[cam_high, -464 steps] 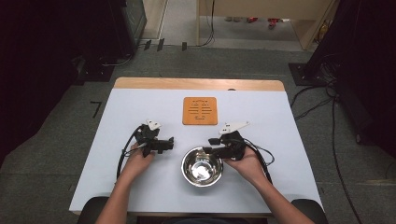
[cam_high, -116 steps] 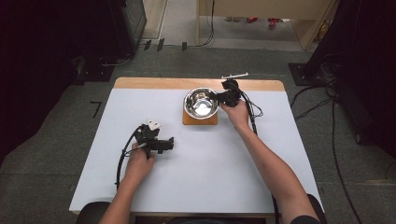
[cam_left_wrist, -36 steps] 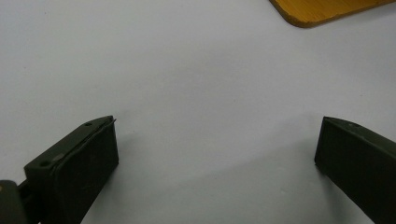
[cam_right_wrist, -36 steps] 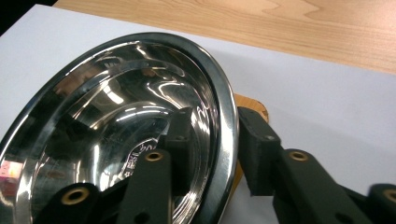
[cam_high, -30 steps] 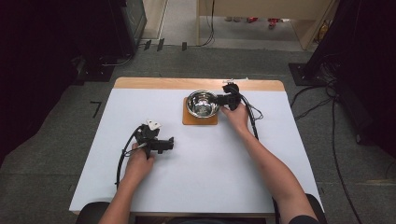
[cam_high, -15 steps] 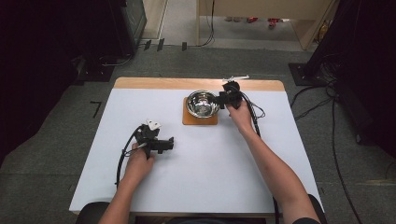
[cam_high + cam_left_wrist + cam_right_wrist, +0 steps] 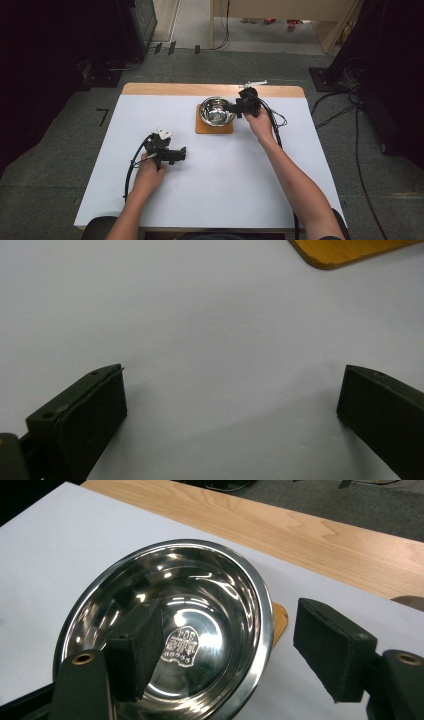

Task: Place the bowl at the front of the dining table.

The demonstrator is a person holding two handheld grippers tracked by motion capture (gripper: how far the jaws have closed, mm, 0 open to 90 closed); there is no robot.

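Steel bowl (image 7: 217, 110) sits on the wooden trivet (image 7: 214, 129) near the table's (image 7: 225, 200) far edge, so the placing looks done and the release is in hand. The right gripper (image 7: 227, 650) has just been opening its jaws; they straddle the bowl's near rim, one pad inside, one outside, neither pressing on it. Next it needs to lift clear without catching that rim. The left gripper (image 7: 230, 410) rests spread over bare tabletop, well apart from the bowl. Most of the trivet is hidden under the bowl; the stamp in the bowl's bottom is unreadable.
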